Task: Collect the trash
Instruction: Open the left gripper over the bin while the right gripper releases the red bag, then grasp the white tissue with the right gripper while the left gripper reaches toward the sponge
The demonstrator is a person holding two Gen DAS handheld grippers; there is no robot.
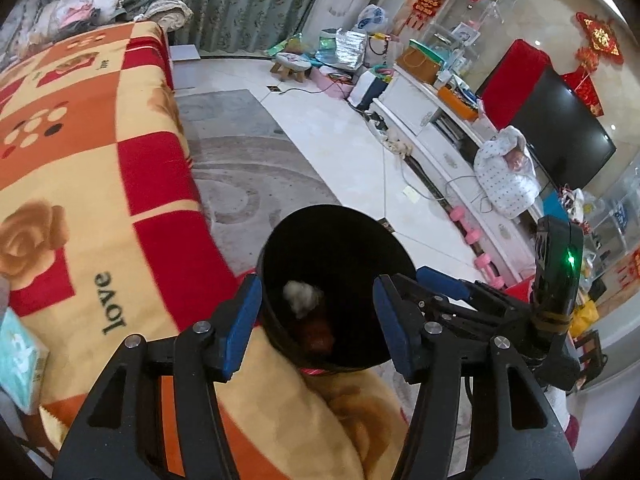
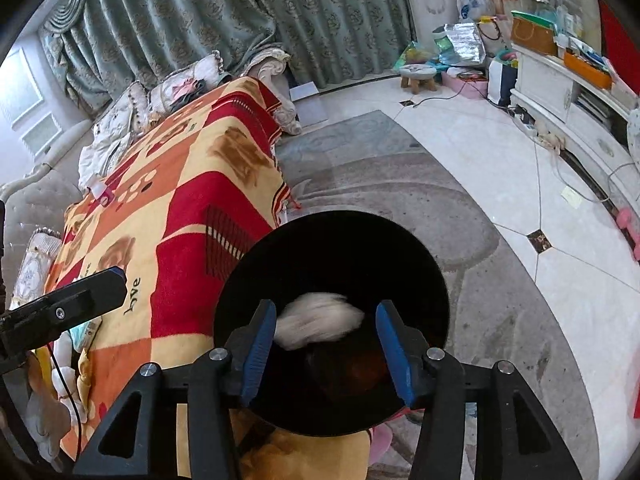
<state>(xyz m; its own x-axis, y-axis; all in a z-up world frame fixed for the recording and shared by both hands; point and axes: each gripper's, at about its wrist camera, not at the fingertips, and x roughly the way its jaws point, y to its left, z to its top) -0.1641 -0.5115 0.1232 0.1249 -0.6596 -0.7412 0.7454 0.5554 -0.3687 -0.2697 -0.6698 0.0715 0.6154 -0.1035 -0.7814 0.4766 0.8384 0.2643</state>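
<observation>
You are looking down into a round black trash bin (image 2: pixel 332 320) standing upright at the blanket's edge, filling the six o'clock area of both views. A crumpled white tissue wad (image 2: pixel 320 326), motion-blurred, is sitting inside toward nine o'clock, and a dim reddish-brown scrap (image 1: pixel 320 334) is lying beneath it.

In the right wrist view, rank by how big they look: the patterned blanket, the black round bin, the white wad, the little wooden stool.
1. Red-and-orange patterned blanket
2. Black round bin
3. White crumpled wad
4. Small wooden stool, though it stands far from the camera, so it only looks smallest.
</observation>
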